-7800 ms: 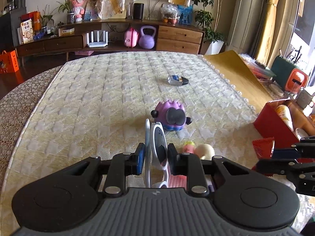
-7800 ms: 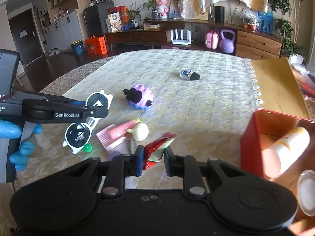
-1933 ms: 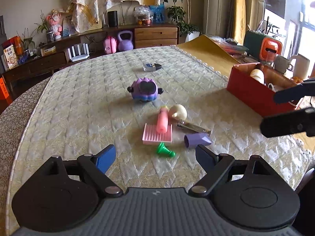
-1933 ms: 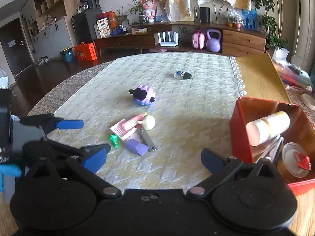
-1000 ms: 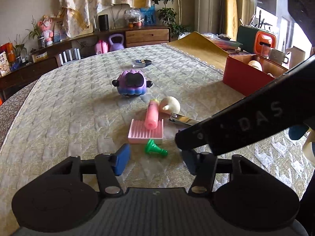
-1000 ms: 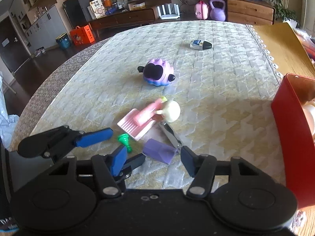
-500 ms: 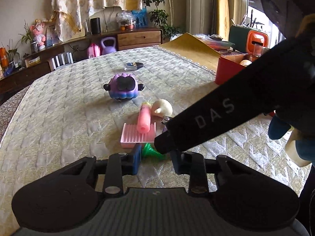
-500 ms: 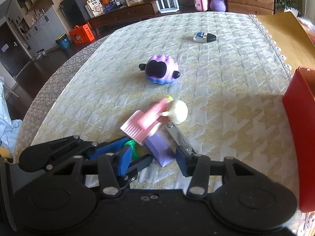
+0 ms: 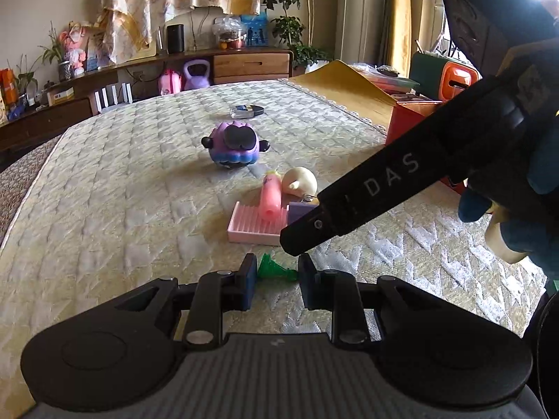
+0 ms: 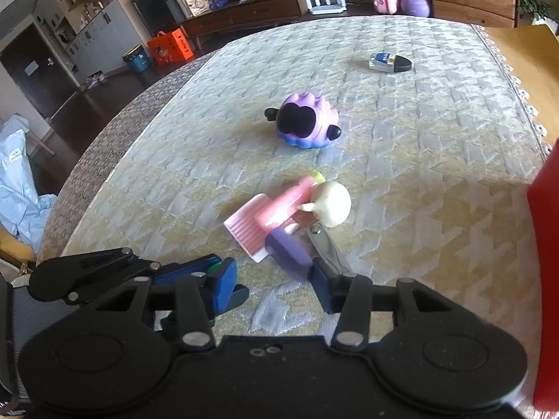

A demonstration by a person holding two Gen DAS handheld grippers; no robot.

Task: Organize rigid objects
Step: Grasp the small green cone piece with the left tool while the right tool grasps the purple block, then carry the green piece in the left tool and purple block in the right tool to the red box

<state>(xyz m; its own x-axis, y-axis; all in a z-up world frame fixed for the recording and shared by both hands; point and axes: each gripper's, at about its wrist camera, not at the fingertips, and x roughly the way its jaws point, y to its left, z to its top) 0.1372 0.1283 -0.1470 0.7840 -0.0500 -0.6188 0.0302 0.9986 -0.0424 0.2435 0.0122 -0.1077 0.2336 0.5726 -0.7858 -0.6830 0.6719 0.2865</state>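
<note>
Green cone-shaped piece [image 9: 276, 268] lies on the quilted worktop [image 9: 104, 188] between the pads of the left hand-held gripper [image 9: 276, 276], whose jaws are closing on it. Right hand-held gripper [image 10: 274, 284] stands partly apart around the purple block [image 10: 288, 249], grip uncertain. Beyond: pink tray [image 9: 251, 223], purple toy [image 9: 234, 143].

Green cone piece [image 9: 276, 269] on its side betw. blue pads. Lilac wedge block [image 10: 288, 248] against pink ridged tray [image 9: 253, 222], pink tube [image 9: 270, 195] across tray, cream ball [image 9: 300, 181] just beside. Purple spiky toy [image 9: 234, 143] farther back, small bottle [image 9: 247, 110] beyond.
</note>
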